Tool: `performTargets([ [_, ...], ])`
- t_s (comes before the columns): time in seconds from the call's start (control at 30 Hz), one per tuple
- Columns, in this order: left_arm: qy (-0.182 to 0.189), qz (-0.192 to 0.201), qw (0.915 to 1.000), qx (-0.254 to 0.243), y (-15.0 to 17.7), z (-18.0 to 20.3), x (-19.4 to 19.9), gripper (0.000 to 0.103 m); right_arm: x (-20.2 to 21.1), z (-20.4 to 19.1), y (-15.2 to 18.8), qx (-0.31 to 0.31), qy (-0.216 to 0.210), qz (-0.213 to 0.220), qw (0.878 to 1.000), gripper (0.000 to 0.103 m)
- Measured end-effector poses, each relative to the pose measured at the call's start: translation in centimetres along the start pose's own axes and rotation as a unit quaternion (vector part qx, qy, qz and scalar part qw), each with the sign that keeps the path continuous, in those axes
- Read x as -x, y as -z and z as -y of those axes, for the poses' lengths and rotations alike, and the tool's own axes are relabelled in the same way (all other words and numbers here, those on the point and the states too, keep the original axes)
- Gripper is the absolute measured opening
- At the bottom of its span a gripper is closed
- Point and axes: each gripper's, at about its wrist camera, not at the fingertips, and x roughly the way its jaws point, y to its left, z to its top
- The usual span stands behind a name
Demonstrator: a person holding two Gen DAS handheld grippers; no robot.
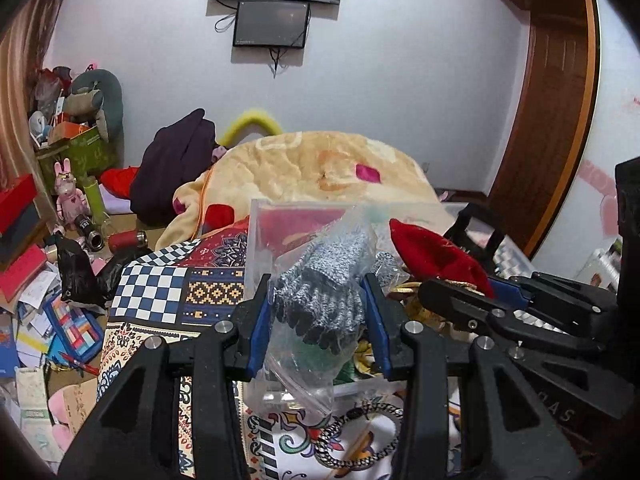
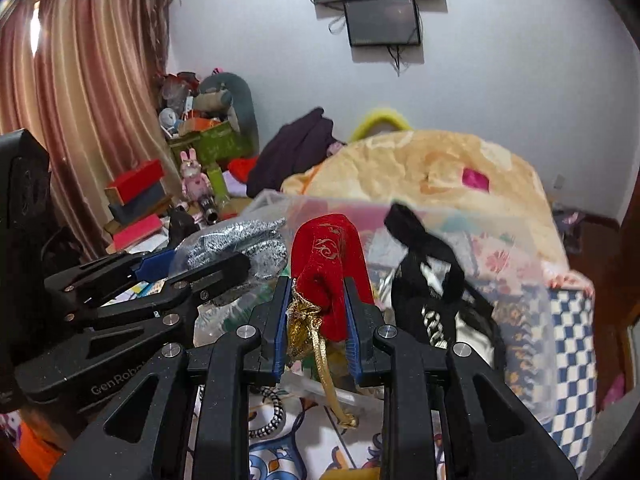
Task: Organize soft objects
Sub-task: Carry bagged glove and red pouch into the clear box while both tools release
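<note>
Left hand-held gripper (image 1: 318, 316): clamped on a clear plastic bag of grey knit gloves (image 1: 324, 292), both blue pads pressing the bag's sides; the bag hangs between the fingers, its loose lower end drooping toward the near edge.
Right hand-held gripper (image 2: 318, 312): closed tight on a red velvet pouch (image 2: 328, 264) with gold trim; the pouch stands up above the fingers and its gold drawstring cord (image 2: 326, 372) dangles down below them.
Position of the two: side by side, the right hand-held gripper just to the right of the left one, both held over the clear plastic bin (image 1: 256, 240).
Clear plastic bin: sits on the patterned bed cover (image 1: 176, 276), near the middle of the scene; coloured soft things show through its walls, though what they are cannot be told.
Black strap item (image 2: 428, 264): lies at the right part of the bin, just right of the red pouch.
Black-and-white braided cord (image 1: 360, 436): coiled on the bed cover near the bin's near side.
Cream floral blanket (image 1: 328, 164): heaped on the bed beyond the bin.
Dark purple garment (image 1: 176, 168): piled at the far left of the blanket.
Far wall: two dark screens (image 1: 276, 4) mounted one above the other.
Left side: cluttered floor with boxes, papers and a pink rabbit figure (image 1: 70, 196).
</note>
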Motion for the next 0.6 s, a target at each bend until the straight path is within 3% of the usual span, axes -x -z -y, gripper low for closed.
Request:
performTargets([
  [0.33,0.012,-0.016,0.9997,0.013,0.4,-0.8,-0.4,0.051,-0.1,0.5,0.5,-0.002,0.003,-0.021,1.000,0.026],
  [0.6,0.018,0.024,0.9993,0.021,0.4,-1.0,2.9,0.062,2.7,0.6,0.4,-0.011,-0.002,0.001,1.000,0.037],
])
